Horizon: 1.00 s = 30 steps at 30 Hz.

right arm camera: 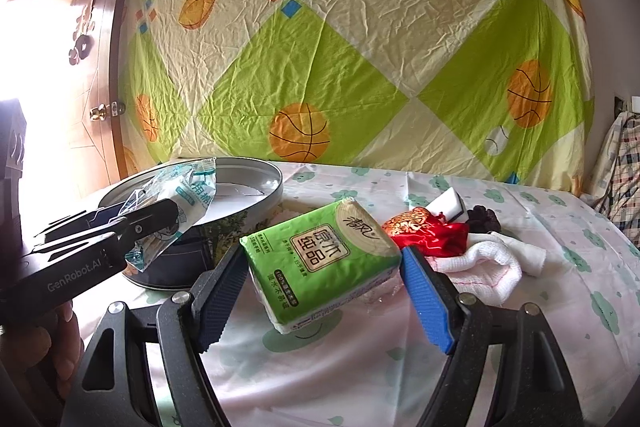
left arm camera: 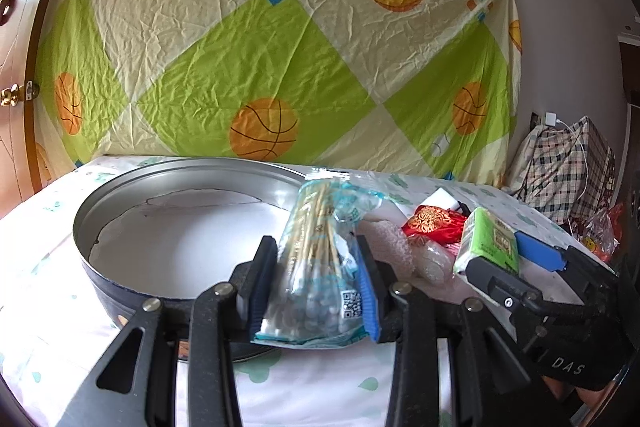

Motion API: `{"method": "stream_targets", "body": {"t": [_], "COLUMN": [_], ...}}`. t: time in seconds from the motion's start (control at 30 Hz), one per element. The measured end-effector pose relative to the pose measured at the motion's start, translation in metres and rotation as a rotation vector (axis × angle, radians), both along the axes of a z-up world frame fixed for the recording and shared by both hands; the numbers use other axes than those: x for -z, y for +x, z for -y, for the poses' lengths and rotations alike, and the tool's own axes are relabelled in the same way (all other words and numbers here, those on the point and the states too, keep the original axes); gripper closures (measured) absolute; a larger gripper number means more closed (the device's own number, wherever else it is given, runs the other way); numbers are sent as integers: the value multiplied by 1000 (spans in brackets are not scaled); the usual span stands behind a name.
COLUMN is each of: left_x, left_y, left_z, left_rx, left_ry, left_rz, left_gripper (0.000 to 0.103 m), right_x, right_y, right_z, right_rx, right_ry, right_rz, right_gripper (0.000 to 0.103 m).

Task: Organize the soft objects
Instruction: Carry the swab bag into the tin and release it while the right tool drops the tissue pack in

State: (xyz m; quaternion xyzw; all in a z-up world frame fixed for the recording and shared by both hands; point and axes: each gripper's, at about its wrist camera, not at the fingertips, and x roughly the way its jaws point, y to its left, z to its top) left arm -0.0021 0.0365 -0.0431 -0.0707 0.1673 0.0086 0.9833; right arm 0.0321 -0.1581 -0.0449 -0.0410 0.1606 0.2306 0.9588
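My left gripper [left arm camera: 316,283] is shut on a clear bag of cotton swabs [left arm camera: 320,259] and holds it over the near rim of a round metal tin [left arm camera: 132,195]. The bag also shows in the right wrist view [right arm camera: 180,199], with the left gripper [right arm camera: 120,223] above the tin [right arm camera: 248,187]. My right gripper [right arm camera: 324,291] is shut on a green tissue pack [right arm camera: 324,259], lifted above the bed; it also shows in the left wrist view [left arm camera: 490,239]. A red embroidered pouch [right arm camera: 432,231], a white knitted cloth [right arm camera: 488,267] and a dark soft object [right arm camera: 484,215] lie on the bed.
The bed sheet [right arm camera: 360,367] has green cloud prints. A white block [right arm camera: 450,205] lies behind the pouch. A patterned sheet [right arm camera: 360,47] hangs behind the bed. A wooden door [right arm camera: 100,67] stands left. A checked bag [left arm camera: 568,167] sits at the right.
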Motion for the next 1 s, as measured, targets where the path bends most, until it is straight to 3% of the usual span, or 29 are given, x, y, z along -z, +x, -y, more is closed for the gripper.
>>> {"method": "stream_targets", "body": {"t": [0.53, 0.8, 1.0], "left_x": [-3, -21, -31], "left_y": [-3, 0, 32], "left_z": [-23, -52, -86], "left_rx": [-42, -78, -96], "left_ry": [-12, -11, -13], "left_rz": [11, 5, -85], "left_gripper": [66, 66, 66], "right_x": [-4, -41, -61], "right_y": [6, 36, 75], "right_z": [-15, -47, -89], "right_rx": [-65, -173, -236], "right_ry": [5, -10, -50], "right_rz": [-34, -73, -89], "right_gripper": [23, 23, 23]}}
